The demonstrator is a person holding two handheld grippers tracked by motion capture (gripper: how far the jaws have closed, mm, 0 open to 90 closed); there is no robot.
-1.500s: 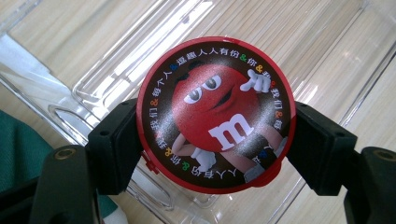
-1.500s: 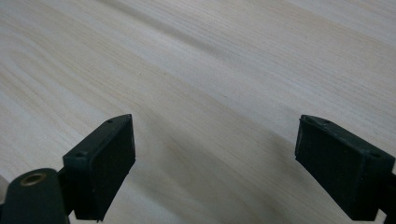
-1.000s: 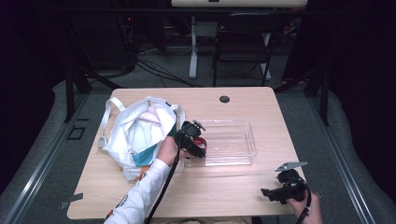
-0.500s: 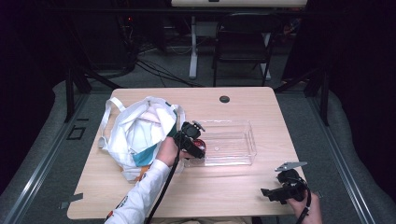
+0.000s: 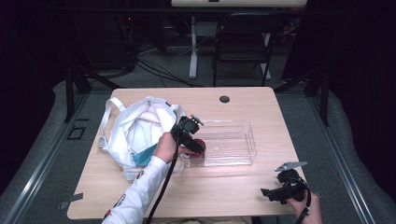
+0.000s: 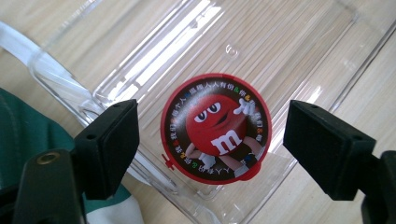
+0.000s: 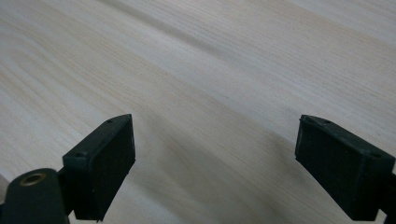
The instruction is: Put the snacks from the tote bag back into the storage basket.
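Left hand-held gripper [image 6: 210,140] jaws just opened since half second ago, releasing round red candy tin [image 6: 215,128]; hand barely shifted. Tin now lies flat in near-left corner of clear plastic tray [image 5: 233,144], between spread pads, touching neither. Right hand-held gripper [image 7: 215,163] rests open over bare tabletop [image 5: 224,196], well apart. White bag [image 5: 135,130] left of tray.

**Red candy tub in a clear tray**

The round tub [image 6: 215,128] is red-rimmed, its black lid showing a red cartoon candy with a white "m". Around it, the tray [image 6: 299,56] is colourless. Beside the tray, a white bag [image 5: 133,133] shows teal; the table [image 5: 243,196] is pale wood-grain.
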